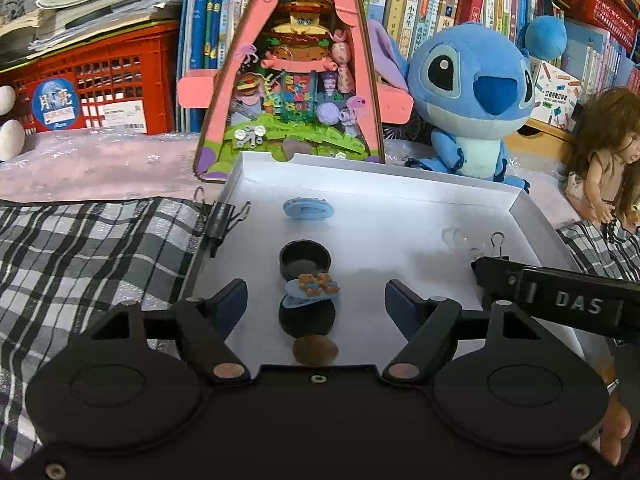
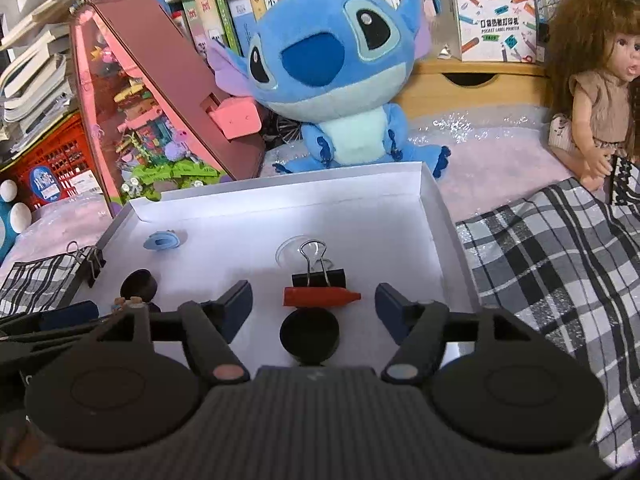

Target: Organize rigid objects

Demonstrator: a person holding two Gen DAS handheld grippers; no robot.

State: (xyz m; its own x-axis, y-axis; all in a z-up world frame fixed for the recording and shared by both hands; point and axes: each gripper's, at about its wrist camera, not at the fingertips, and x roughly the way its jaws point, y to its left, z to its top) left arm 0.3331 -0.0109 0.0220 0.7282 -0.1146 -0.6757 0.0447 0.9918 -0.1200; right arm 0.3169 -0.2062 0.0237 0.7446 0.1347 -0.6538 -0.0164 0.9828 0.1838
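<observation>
A white tray point(image 1: 400, 184) holds small items. In the left wrist view my left gripper point(image 1: 315, 300) is open over a bear hair clip point(image 1: 314, 285), with a black cap point(image 1: 305, 260) beyond it, a black disc point(image 1: 307, 320) under it and a brown coin point(image 1: 315, 351) nearest. A blue hair clip point(image 1: 308, 209) lies farther back. In the right wrist view my right gripper point(image 2: 314, 304) is open around a red crayon point(image 2: 320, 297), a black binder clip point(image 2: 318, 276) behind it and a black lid point(image 2: 310, 336) in front. A clear suction cup point(image 2: 290, 254) lies beyond.
A black binder clip point(image 1: 222, 218) grips the tray's left wall over a plaid cloth point(image 1: 92, 248). Behind the tray point(image 2: 434, 200) stand a pink triangular diorama point(image 1: 296, 80), a blue plush toy point(image 2: 332, 80) and a doll point(image 2: 596, 92). Books and a red crate point(image 1: 100, 84) line the back.
</observation>
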